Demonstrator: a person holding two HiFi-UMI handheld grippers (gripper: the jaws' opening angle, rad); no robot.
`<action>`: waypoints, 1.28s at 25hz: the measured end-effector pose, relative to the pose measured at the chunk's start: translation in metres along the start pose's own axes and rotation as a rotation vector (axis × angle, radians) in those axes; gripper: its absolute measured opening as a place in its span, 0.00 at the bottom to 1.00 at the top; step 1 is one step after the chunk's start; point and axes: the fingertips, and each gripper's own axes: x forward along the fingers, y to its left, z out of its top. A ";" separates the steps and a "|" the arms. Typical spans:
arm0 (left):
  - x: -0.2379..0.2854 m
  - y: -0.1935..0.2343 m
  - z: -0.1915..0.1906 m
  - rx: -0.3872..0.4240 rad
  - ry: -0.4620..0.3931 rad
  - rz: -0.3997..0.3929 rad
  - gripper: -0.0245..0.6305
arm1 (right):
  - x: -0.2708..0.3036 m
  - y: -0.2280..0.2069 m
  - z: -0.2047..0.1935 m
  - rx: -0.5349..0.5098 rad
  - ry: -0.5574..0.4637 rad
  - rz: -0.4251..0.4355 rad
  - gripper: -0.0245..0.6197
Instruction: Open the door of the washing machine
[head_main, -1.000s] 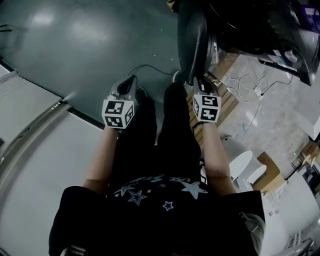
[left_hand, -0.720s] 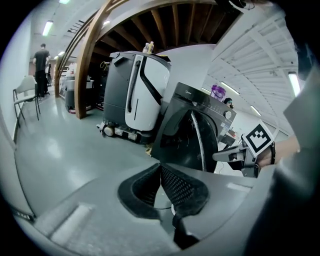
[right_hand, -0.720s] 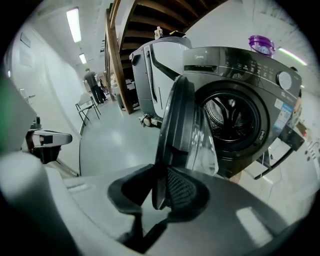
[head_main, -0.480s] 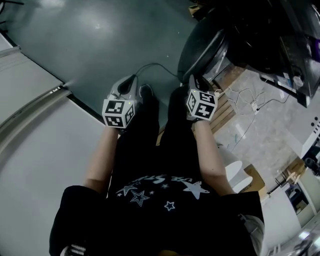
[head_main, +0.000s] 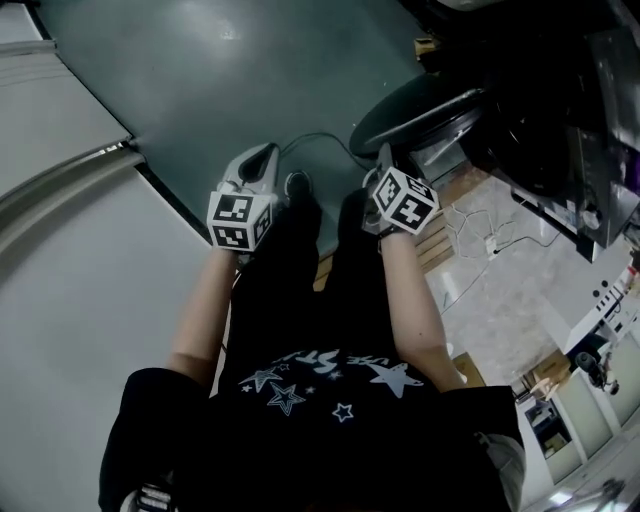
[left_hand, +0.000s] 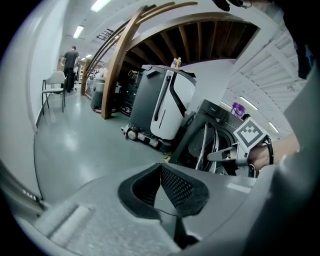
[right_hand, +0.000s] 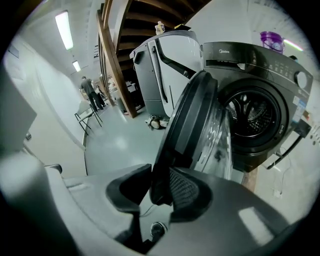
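The door (right_hand: 192, 125) stands swung further out from the washer (right_hand: 260, 105) than a second ago. The right gripper (right_hand: 159, 186) jaws have just been widening, with the door's rim unclamped between them. The left gripper (left_hand: 161, 180) jaws sit together, empty. Opening looks nearly done.

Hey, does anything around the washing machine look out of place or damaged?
Nothing looks spilled or broken. The one untidy thing is the loose white cables sprawling beside the washing machine, which stands on wooden slats. Its door hangs open.
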 end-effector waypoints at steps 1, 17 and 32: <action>-0.002 0.005 0.001 -0.004 -0.005 0.006 0.06 | 0.004 0.006 0.004 0.013 -0.003 0.001 0.21; -0.022 0.084 0.000 -0.153 -0.047 0.153 0.06 | 0.070 0.091 0.072 0.070 -0.045 0.026 0.23; -0.016 0.153 0.040 -0.179 -0.068 0.334 0.06 | 0.135 0.136 0.147 0.120 -0.051 0.023 0.21</action>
